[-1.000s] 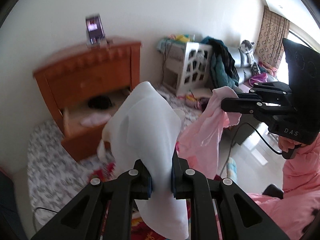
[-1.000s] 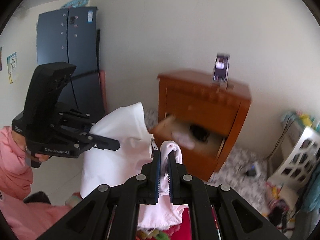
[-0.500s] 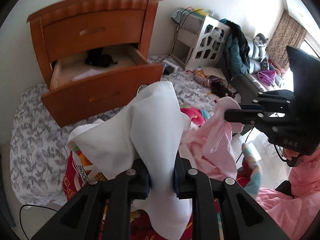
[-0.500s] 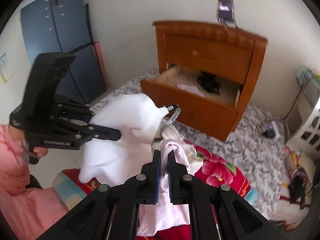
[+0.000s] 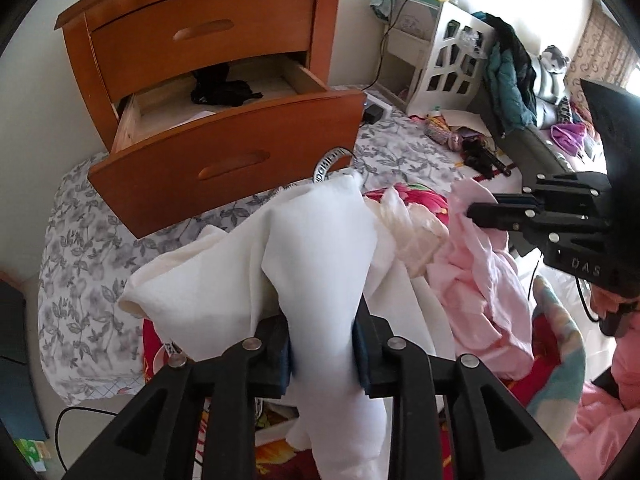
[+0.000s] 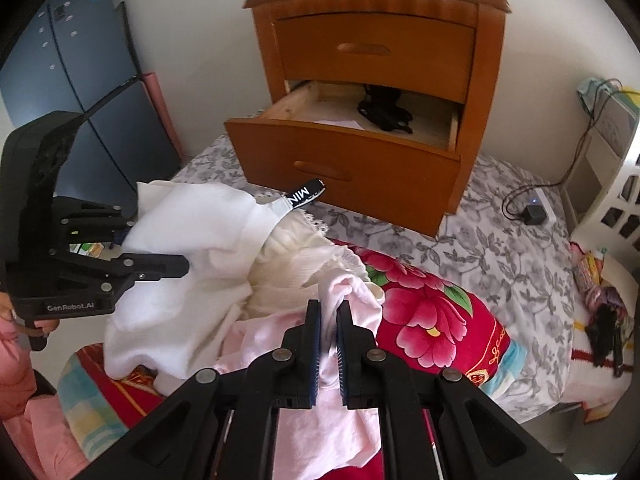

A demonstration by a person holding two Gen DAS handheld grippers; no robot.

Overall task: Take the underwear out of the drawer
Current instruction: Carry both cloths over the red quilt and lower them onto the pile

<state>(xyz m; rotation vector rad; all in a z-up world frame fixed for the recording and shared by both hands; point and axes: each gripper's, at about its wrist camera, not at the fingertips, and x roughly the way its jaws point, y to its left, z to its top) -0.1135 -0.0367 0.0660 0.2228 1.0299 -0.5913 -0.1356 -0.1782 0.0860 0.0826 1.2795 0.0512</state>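
Observation:
My left gripper (image 5: pixel 322 332) is shut on white underwear (image 5: pixel 320 248), which drapes over a pile on the red floral cloth (image 6: pixel 432 312). My right gripper (image 6: pixel 328 320) is shut on pink underwear (image 6: pixel 344 432); in the left wrist view that gripper (image 5: pixel 476 210) pinches the pink garment (image 5: pixel 476 280) from the right. The left gripper (image 6: pixel 176 266) enters the right wrist view from the left, gripping the white garment (image 6: pixel 192 240). The wooden nightstand's lower drawer (image 5: pixel 224 160) stands open behind, with a black garment (image 5: pixel 222 88) and a white paper inside.
A grey floral sheet (image 5: pixel 80 248) covers the bed under the nightstand (image 6: pixel 376 40). A white lattice cabinet (image 5: pixel 448 64) with hanging clothes stands at the right. A charger and cable (image 6: pixel 532 212) lie on the sheet. A dark cabinet (image 6: pixel 72 72) stands at the left.
Both grippers have come down from in front of the wall to just above the bed, carrying the white and pink garments, which now rest on the pile. The drawer now looks closer.

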